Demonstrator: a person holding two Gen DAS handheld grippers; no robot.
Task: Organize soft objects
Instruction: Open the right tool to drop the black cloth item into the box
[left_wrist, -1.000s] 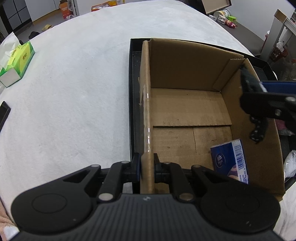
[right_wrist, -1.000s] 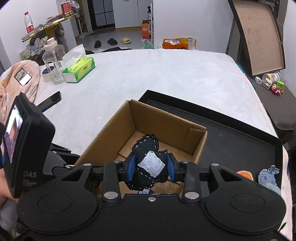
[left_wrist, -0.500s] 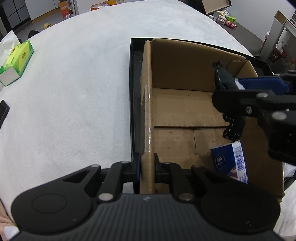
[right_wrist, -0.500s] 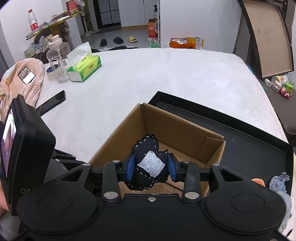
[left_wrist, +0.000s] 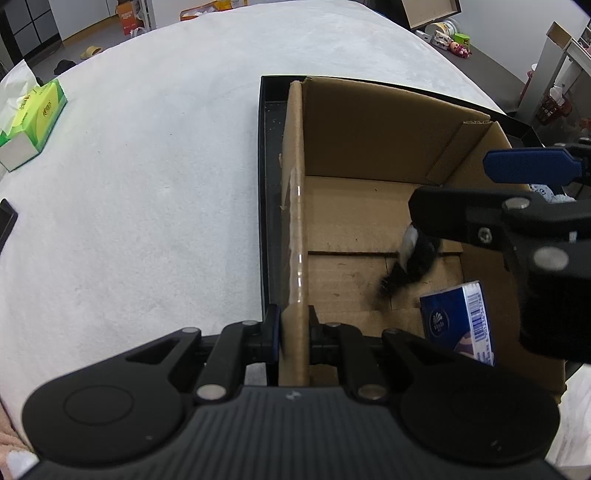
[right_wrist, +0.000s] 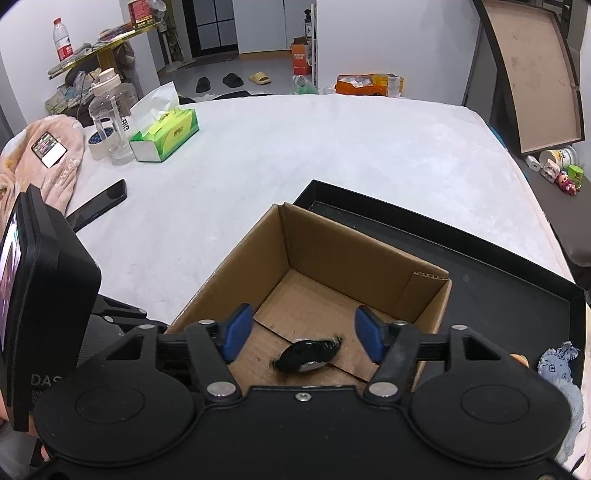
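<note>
Cardboard is what my left gripper (left_wrist: 293, 334) has hold of: its pads are pressed together on the near end of the cardboard box (left_wrist: 369, 122) left wall, one pad outside, one inside. My right gripper (right_wrist: 303, 334) hangs over the open box, pointing down into it, and its jaws are opening, blue pads (right_wrist: 236, 332) well apart with nothing pressed between them. Below that gap the black soft object (right_wrist: 308, 354) is blurred, with a pale patch showing; whether it already rests on the box floor I cannot tell. From my left wrist view the same black soft object (left_wrist: 410, 264) shows smeared just under the right gripper's finger, above the floor flaps. Near it, against the right wall of the box, a blue tissue pack (left_wrist: 458, 321) leans in the corner. The box stands in a black tray (right_wrist: 480, 266), set toward its left end. At the tray's right end lies a blue plush toy (right_wrist: 556, 363) with something orange beside it. Beyond the tray the white table (right_wrist: 295, 155) stretches away, carrying a dark phone (right_wrist: 99, 206), then a green tissue box (right_wrist: 166, 134), a clear water bottle (right_wrist: 110, 118) and a pink cloth (right_wrist: 48, 162) at its far left.
</note>
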